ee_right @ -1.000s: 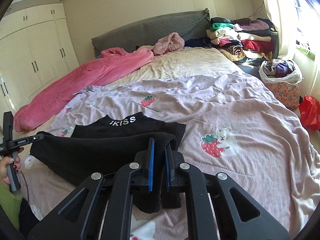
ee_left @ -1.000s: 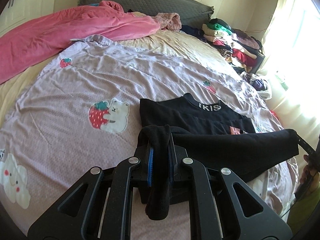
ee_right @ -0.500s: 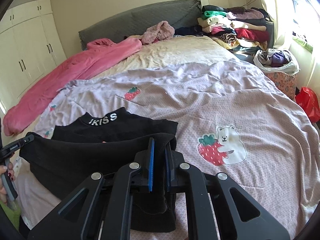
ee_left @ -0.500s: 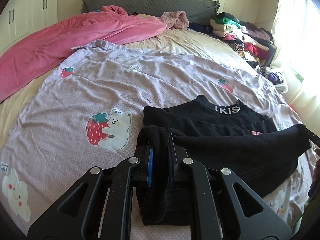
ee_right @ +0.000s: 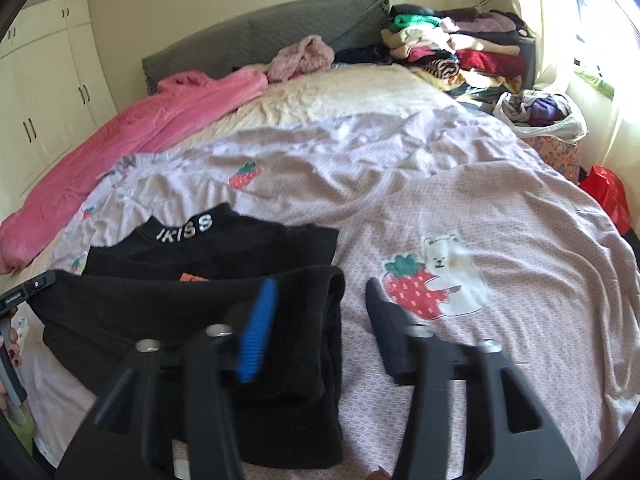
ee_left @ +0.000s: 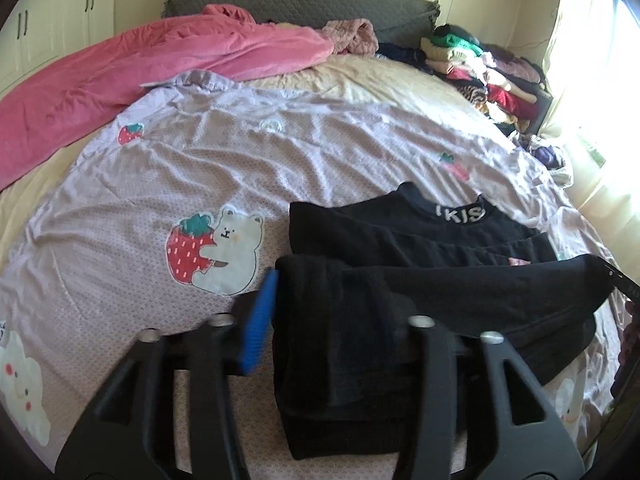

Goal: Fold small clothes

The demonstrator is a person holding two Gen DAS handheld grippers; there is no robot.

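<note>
A small black top with white letters on its collar lies on the lilac bedspread. Its lower part is folded up over the body. My left gripper is open; the fold's left corner drapes loose between its fingers. My right gripper is open too, with the fold's right corner lying between its blue-padded left finger and dark right finger. The top also shows in the right wrist view. The left gripper's right finger is hidden by the cloth.
A pink blanket lies along the bed's left side. A pile of folded clothes sits at the head on the right. A basket of clothes and a red bag stand beside the bed.
Both grippers have opened and let go of the folded hem. The fold has moved forward and come down onto the top's body.
</note>
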